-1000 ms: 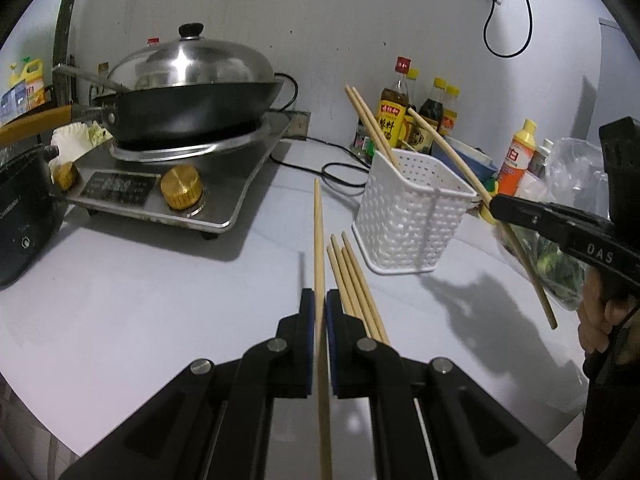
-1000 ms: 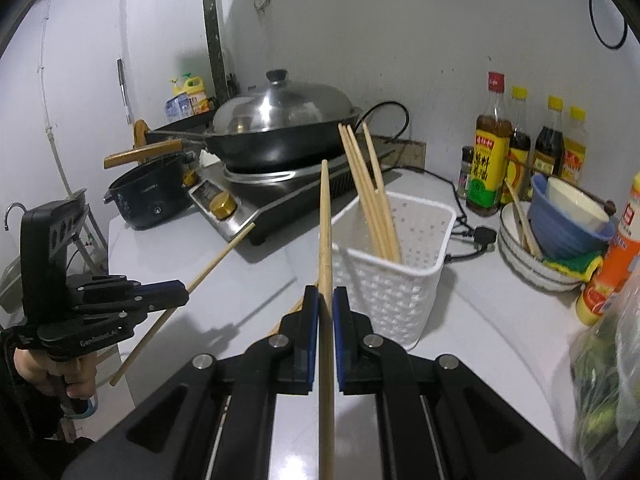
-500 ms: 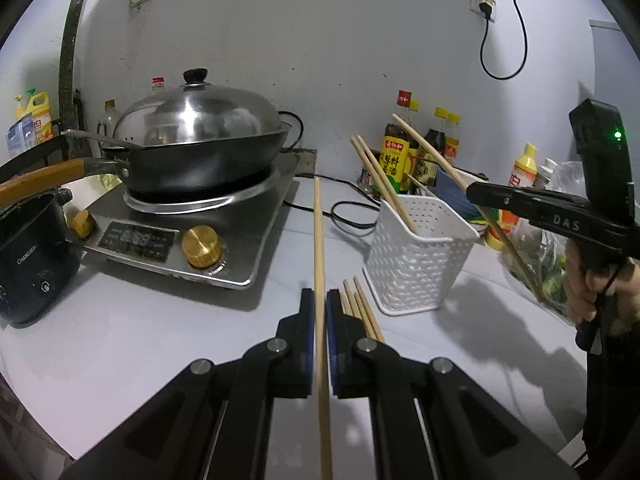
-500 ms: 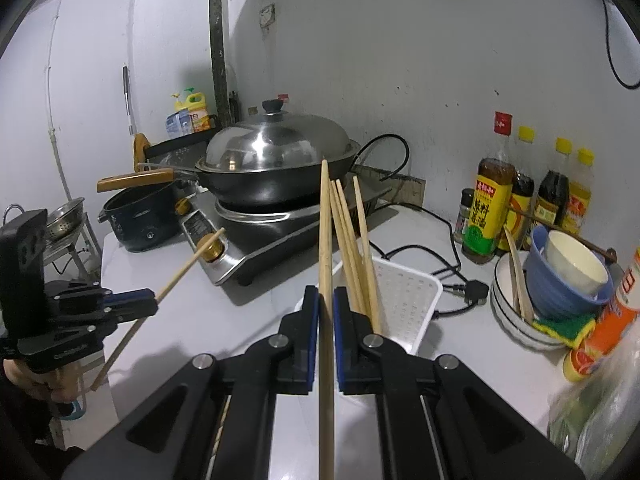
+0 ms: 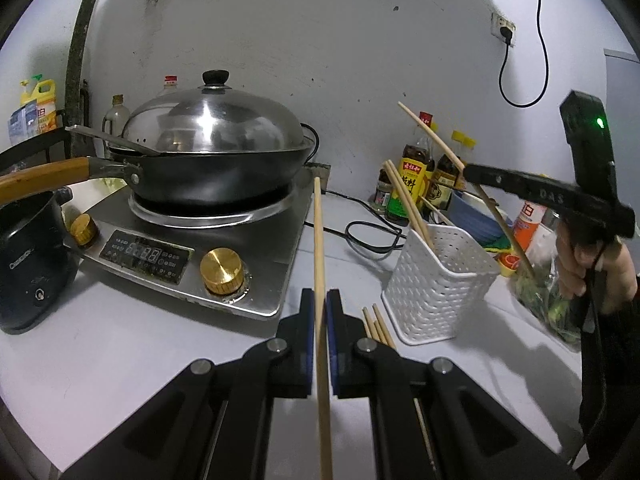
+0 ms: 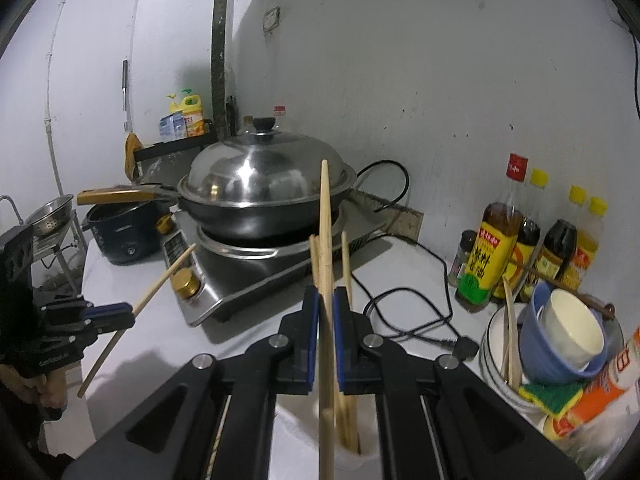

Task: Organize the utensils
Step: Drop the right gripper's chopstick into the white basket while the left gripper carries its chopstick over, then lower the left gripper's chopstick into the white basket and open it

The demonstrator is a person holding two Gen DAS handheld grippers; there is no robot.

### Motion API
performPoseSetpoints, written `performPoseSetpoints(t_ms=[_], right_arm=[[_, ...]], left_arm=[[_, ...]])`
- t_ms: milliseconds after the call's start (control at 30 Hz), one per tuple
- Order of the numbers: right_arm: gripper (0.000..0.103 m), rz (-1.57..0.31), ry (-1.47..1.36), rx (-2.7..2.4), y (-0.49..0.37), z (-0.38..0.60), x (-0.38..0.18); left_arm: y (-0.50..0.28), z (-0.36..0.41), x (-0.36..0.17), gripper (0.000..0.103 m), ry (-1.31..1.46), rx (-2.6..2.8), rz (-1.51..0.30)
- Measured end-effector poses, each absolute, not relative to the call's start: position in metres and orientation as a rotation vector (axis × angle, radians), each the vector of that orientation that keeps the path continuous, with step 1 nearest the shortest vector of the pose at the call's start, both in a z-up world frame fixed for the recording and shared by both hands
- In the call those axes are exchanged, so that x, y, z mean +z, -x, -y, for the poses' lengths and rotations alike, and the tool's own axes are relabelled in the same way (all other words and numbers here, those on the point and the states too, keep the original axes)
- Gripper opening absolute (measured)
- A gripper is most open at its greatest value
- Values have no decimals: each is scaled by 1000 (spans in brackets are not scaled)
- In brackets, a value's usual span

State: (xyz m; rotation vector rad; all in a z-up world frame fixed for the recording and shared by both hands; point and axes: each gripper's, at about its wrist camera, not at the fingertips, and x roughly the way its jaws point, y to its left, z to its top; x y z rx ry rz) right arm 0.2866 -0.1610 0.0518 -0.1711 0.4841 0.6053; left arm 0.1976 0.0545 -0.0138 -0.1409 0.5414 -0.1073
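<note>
Closest in, the left gripper (image 5: pixel 320 312) was clamped on a single chopstick (image 5: pixel 319 240), which ran straight up between the blue pads and pointed toward the stove (image 5: pixel 276 236). Same deal on the other side: the right gripper (image 6: pixel 326 308) was squeezing its own stick (image 6: pixel 325 216), held up over the basket (image 5: pixel 436 276). A few loose chopsticks (image 5: pixel 378 326) lay on the counter (image 5: pixel 120 344) just beside the basket, and a few more stood tilted inside it. Further back sat the lidded wok (image 5: pixel 216 152) on the stove, with sauce bottles (image 6: pixel 488 256) along the wall and stacked bowls (image 6: pixel 560 336) off to the right.
</note>
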Motion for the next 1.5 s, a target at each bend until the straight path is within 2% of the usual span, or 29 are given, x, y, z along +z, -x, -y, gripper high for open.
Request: performPoseSetpoints(t_ms=[333, 567, 967, 1500], right_arm=[[7, -490, 197, 590, -327, 136, 48], [7, -519, 261, 540, -337, 119, 21], [7, -603, 250, 523, -324, 133, -15], [7, -596, 204, 503, -285, 176, -4]], left_arm=[[-208, -75, -18, 5, 200, -114, -530], [-211, -84, -24, 5, 218, -100, -539], [-207, -73, -20, 5, 213, -117, -531], [-186, -40, 2, 5, 182, -132, -505]])
